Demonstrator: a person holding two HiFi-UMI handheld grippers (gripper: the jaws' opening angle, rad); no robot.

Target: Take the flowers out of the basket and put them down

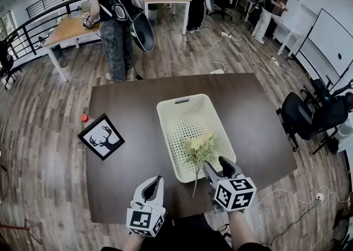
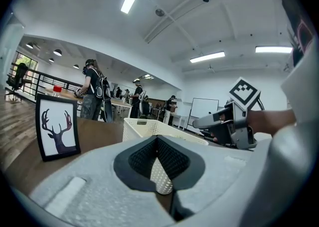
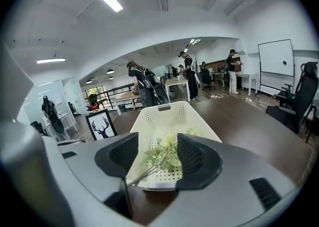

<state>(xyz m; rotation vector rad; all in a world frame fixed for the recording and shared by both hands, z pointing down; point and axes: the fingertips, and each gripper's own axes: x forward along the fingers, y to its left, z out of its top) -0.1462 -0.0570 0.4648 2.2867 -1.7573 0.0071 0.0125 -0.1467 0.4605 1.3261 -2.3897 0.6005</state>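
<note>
Flowers (image 1: 199, 148): small pale bunch, lying in near end of basket (image 1: 165, 113). Heads inside, stems out over near rim. Prob. light, soft; petals crush easy, thin stems may slip. Best hold: stems bundled, just below heads, gentle pinch. R gripper (image 1: 217, 165) at near rim, jaws spread, stems betw. them, no pad contact seen. L gripper (image 1: 151, 185) left of it over table (image 1: 259, 128), jaws pressed together, empty.

No legible txt or nos. anywhere
</note>
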